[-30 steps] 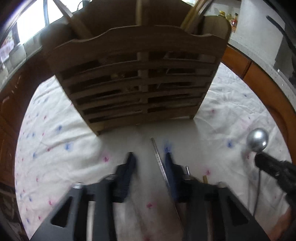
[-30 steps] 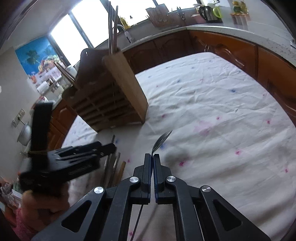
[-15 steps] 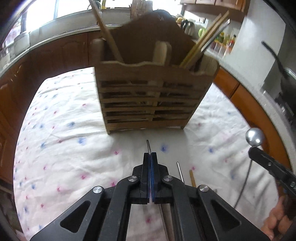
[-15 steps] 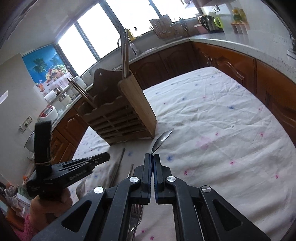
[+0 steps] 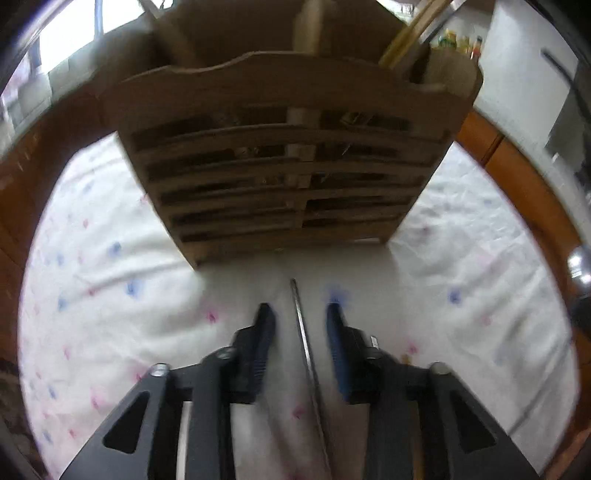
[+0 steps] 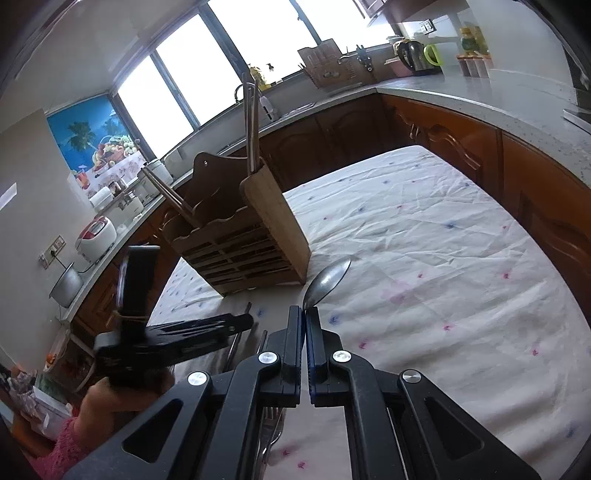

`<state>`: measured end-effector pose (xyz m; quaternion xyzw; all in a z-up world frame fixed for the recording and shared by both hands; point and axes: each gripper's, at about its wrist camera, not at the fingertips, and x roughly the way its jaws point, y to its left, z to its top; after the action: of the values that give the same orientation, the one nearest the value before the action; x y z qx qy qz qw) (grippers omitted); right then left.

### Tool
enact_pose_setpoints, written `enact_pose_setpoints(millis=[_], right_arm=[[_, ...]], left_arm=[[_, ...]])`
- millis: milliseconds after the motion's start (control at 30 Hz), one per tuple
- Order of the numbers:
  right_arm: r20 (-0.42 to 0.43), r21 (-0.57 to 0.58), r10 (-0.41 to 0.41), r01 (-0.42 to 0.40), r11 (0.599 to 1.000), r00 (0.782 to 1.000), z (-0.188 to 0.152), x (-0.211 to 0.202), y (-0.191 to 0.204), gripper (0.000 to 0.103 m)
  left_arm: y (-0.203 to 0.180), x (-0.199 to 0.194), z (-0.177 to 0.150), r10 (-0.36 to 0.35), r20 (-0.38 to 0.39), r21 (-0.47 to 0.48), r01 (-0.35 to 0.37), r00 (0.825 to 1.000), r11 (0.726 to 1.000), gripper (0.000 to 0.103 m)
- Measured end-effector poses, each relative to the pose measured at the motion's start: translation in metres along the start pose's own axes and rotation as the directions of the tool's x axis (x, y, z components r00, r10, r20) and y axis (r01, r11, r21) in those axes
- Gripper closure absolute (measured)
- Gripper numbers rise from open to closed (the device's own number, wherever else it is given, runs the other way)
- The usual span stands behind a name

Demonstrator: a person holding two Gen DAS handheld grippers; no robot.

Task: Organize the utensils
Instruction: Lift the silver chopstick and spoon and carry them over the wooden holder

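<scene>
A slatted wooden utensil holder stands on the flowered cloth, close ahead of my left gripper. Its jaws are opening, and a thin metal utensil handle lies on the cloth between them with neither pad touching it. My right gripper is shut on the neck of a metal spoon, held above the cloth just right of the holder. The spoon's bowl shows at the right edge of the left wrist view. In the right wrist view the left gripper points at the holder's base.
Chopsticks and metal handles stick up from the holder. A fork and other loose utensils lie on the cloth under the grippers. Wooden cabinets and a counter ring the table. A hand holds the left gripper.
The left gripper, shut on the thin handle half a second ago, now stands open around it and is closer to the holder. The right gripper has lifted the spoon slightly.
</scene>
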<state>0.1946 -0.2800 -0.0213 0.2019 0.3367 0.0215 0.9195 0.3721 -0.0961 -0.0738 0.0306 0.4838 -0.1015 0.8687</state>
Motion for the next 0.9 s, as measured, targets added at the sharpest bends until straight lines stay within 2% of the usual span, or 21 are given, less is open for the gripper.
enact_pose_setpoints(millis=[167,267,433,533,767,900], right_arm=[[0.008,0.009,0.005,-0.005,1.000,1.000,0.003,-0.002,-0.003,0.101],[0.014,0.005,0.015,-0.016,1.000,1.000,0.003,-0.004,-0.002,0.101],[0.034,-0.012,0.041,-0.041,0.999,0.999,0.006,-0.012,0.007,0.101],[0.047,-0.034,0.050,-0.049,0.998,0.998,0.008,-0.018,0.016,0.101],[0.078,-0.086,0.077,-0.071,0.994,0.994,0.013,-0.031,0.039,0.101],[0.097,-0.120,0.089,-0.078,0.990,0.991,0.015,-0.041,0.052,0.101]], left_arm=[[-0.001,-0.001,-0.001,-0.007,0.016,0.012,0.007,1.000,1.000,0.099],[0.010,-0.027,-0.008,-0.042,0.061,-0.012,0.043,0.997,0.999,0.100],[0.027,-0.083,-0.025,-0.138,0.186,-0.065,0.153,0.973,0.986,0.101],[0.035,-0.114,-0.038,-0.159,0.254,-0.079,0.184,0.954,0.980,0.101],[0.051,-0.171,-0.068,-0.176,0.352,-0.092,0.221,0.919,0.971,0.101],[0.057,-0.188,-0.082,-0.185,0.376,-0.087,0.234,0.908,0.968,0.101]])
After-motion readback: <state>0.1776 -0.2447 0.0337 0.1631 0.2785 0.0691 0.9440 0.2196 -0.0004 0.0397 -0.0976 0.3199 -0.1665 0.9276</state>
